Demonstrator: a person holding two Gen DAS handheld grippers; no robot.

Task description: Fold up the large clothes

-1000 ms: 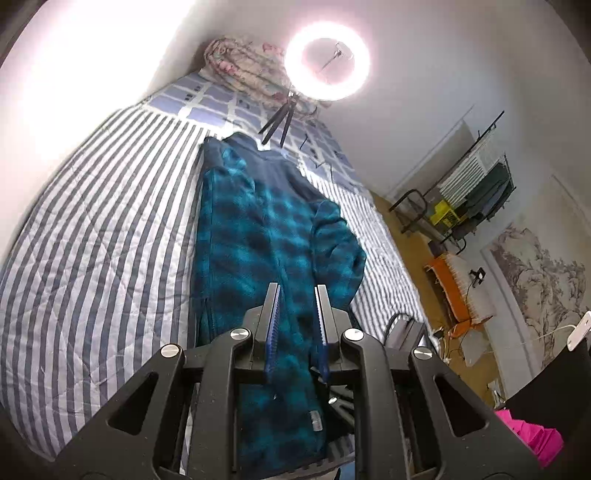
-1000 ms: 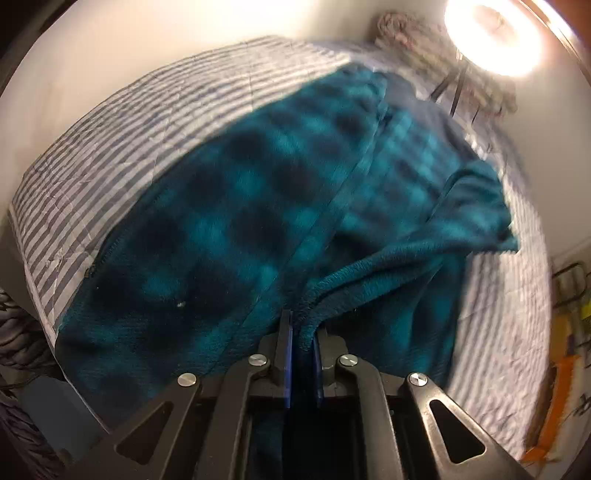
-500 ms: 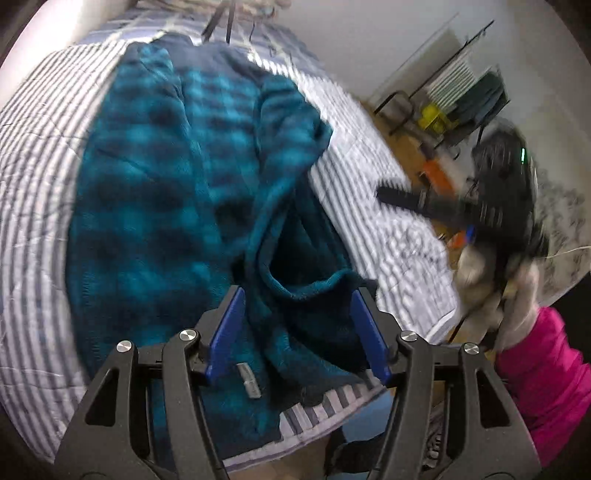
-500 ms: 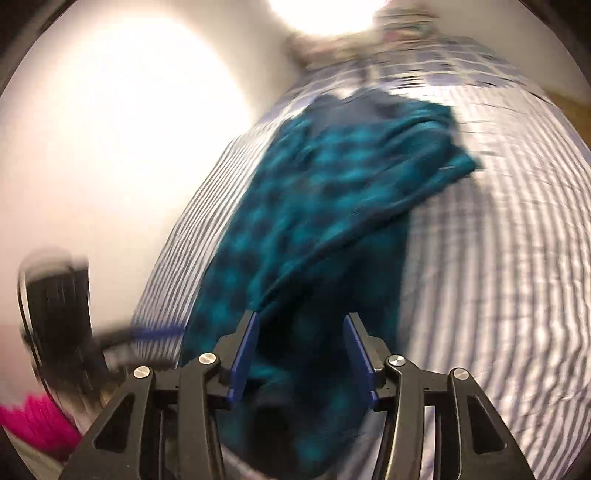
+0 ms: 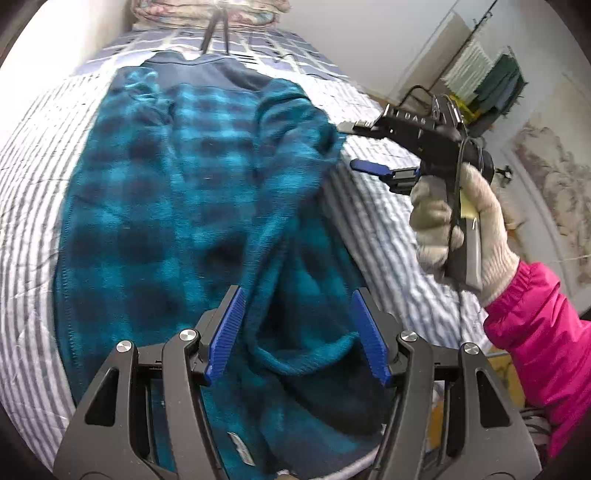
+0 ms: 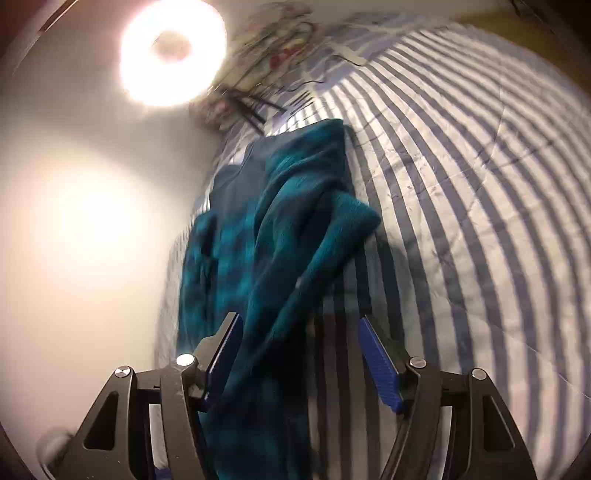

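Observation:
A teal and dark-blue plaid fleece jacket (image 5: 166, 192) lies lengthwise on the striped bed (image 5: 26, 177), collar at the far end. Its right sleeve is folded over the body and lies rumpled. My left gripper (image 5: 297, 328) is open above the cuff end of that sleeve and holds nothing. My right gripper (image 6: 301, 354) is open over the jacket's (image 6: 273, 236) right edge, empty. It also shows in the left wrist view (image 5: 364, 147), held in a gloved hand beside the sleeve's elbov fold.
A ring light (image 6: 171, 51) on a tripod stands at the bed's head by a floral pillow (image 5: 207, 11). A white wall runs along the left side. A clothes rack (image 5: 480, 74) stands beyond the bed on the right.
Both grippers opened and let go of the sleeve, which dropped onto the jacket. The right gripper swung out to the jacket's right side; the left moved down toward the cuff.

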